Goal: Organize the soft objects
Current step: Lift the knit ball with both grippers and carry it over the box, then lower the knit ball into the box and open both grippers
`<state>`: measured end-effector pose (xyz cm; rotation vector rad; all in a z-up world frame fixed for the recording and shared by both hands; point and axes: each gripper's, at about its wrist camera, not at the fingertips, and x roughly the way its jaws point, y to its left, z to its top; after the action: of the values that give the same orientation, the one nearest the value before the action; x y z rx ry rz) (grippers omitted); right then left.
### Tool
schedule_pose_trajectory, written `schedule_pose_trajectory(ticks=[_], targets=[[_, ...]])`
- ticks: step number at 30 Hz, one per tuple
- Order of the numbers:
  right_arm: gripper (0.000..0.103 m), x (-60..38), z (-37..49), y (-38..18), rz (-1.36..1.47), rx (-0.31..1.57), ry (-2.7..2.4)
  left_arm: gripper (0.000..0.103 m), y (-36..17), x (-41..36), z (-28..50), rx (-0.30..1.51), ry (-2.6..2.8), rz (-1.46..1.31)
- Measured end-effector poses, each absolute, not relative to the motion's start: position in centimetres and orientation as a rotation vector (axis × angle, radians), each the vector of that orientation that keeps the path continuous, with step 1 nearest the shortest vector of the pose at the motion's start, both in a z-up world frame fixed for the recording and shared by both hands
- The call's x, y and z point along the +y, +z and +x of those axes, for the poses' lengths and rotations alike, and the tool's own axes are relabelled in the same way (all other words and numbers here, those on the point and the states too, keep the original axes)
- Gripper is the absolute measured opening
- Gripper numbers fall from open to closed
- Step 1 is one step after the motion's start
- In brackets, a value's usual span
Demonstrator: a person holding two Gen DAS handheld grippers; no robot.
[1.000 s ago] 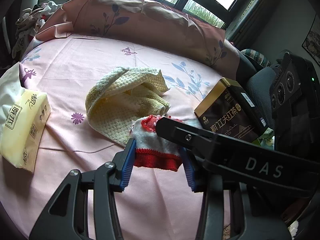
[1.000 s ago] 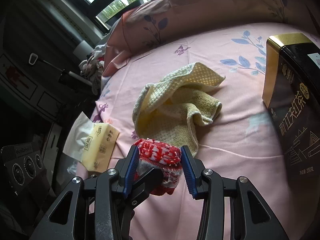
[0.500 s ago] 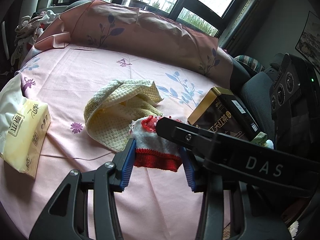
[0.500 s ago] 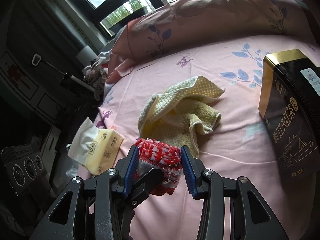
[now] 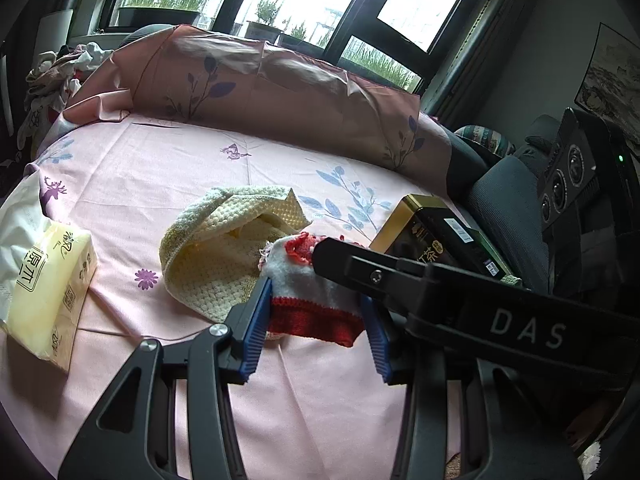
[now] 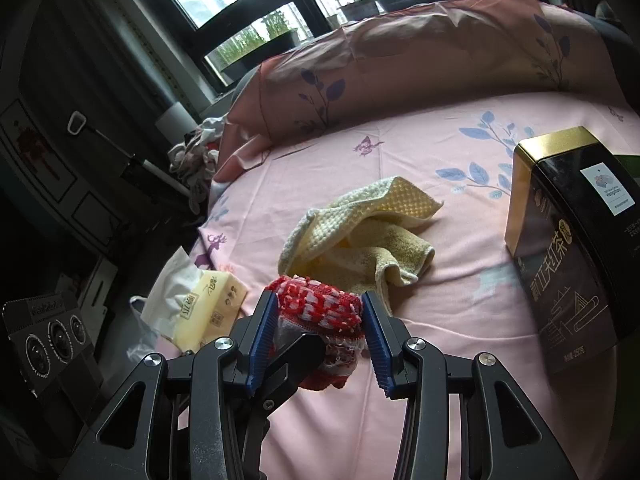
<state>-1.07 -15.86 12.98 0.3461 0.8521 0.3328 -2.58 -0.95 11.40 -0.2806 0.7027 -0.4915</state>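
Note:
A small red and white knitted piece (image 5: 308,292) is held from two sides over the pink bedsheet (image 5: 160,168). My left gripper (image 5: 316,322) is shut on its white and red-hemmed end. My right gripper (image 6: 320,318) is shut on its red patterned end (image 6: 320,304), and its black body crosses the left wrist view from the right. A crumpled yellow waffle towel (image 5: 224,256) lies just beyond the knitted piece; in the right wrist view the towel (image 6: 360,232) sits at mid frame.
A yellow tissue pack (image 5: 48,292) lies at the left edge of the bed, also seen as the tissue pack (image 6: 208,308). A black and gold tea tin (image 6: 568,248) lies at the right. A pink pillow (image 5: 260,92) lines the far side under the windows.
Both views have tipped upward, so the bed and towel sit lower in frame and more window shows. Both grips on the knitted piece look unchanged.

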Motion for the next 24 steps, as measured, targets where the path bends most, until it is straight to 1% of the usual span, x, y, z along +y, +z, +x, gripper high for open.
schedule_pose_trajectory(ticks=[5,11,17,24], targets=[[0.046,-16.1,-2.0,14.7,0.308,0.793,0.325,0.042,12.5,-1.2,-3.4,0.639,-0.513,-0.299],[0.046,-18.5,-4.1,17.0,0.313,0.723,0.34,0.042,15.0,-3.5,-5.6,0.585,-0.505,-0.286],[0.046,-21.5,-6.5,19.0,0.328,0.632,0.348,0.042,17.8,-7.1,-7.7,0.528,-0.502,-0.183],[0.046,-24.6,-8.7,20.7,0.29,0.525,0.225,0.042,19.3,-11.9,-8.8,0.483,-0.549,-0.081]])
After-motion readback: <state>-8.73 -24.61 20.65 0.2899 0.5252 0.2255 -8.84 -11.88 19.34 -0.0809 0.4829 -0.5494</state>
